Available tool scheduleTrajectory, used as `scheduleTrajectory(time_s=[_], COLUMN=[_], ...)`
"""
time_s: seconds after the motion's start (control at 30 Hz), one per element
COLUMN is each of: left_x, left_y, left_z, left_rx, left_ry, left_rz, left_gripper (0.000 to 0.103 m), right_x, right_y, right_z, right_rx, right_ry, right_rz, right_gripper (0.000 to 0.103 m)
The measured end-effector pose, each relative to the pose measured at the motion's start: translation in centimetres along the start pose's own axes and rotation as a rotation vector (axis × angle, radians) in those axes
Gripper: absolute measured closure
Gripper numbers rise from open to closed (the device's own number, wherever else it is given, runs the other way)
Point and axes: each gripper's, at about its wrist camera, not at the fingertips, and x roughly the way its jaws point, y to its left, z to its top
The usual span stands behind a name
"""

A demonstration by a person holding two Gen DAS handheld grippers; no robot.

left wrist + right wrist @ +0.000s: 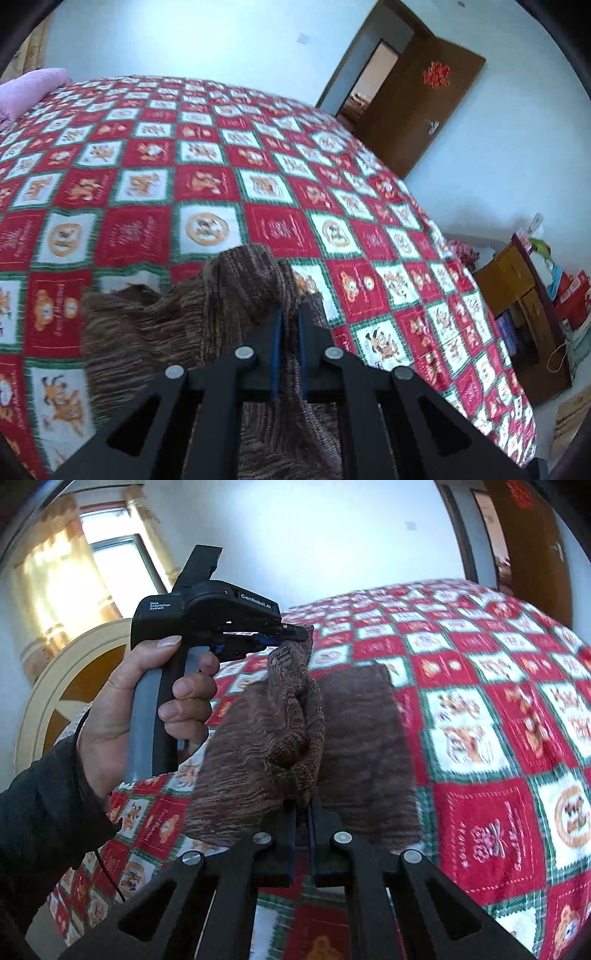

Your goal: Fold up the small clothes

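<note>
My left gripper (pixel 289 317) has its fingers clamped on an edge of the brown knit garment (pixel 155 332), which drapes from the grip down onto the bed. My right gripper (pixel 303 808) is likewise closed on a bunched fold of the same garment (pixel 258 760), lifted above the checked red, green and white bedspread (pixel 480 709). In the right wrist view, my left hand (pixel 122 716) grips the other unit's handle. Beyond, a pink pillow (pixel 29 88) lies at the bed's far corner. A wooden cabinet (pixel 517 291) holding boxes stands beside the bed; a brown door (pixel 424 107) stands ajar.
</note>
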Motion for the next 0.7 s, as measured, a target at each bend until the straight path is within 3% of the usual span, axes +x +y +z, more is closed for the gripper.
scheduleTrajectory(time_s=[0.23,0.33,0.43,0.57,0.67,0.7], left_x=[3.0,4.6,5.3,3.0,1.0,0.1], left_y=[-3.5,-4.2,-4.2,-4.5,-4.0,-3.6], left_z=[-0.6,-1.0,-1.2,-2.2,-3.4,-4.0], left_rx=[0.098,0.130,0.105,0.135,0.171,0.189], left_ry=[0.035,0.048,0.075,0.039,0.005,-0.015], left_rz=[0.026,0.070,0.079,0.078,0.121,0.142], left_gripper=[0.095,0.093,0.092,0.080,0.044,0.040], right_x=[0.5,1.1,1.6,1.7,1.6,1.6], right_y=[-3.9,-5.4,-6.5,-6.5,-6.5,-6.5], right_z=[-0.7,-1.0,-1.4,-1.5,-1.6,-1.6], right_rx=[0.129,0.181,0.228,0.219,0.218,0.218], right_ry=[0.045,0.065,0.093,0.101,0.103,0.103], right_rz=[-0.016,-0.024,-0.013,-0.017,-0.018,-0.018], right_gripper=[0.099,0.099,0.099,0.099,0.099,0.099])
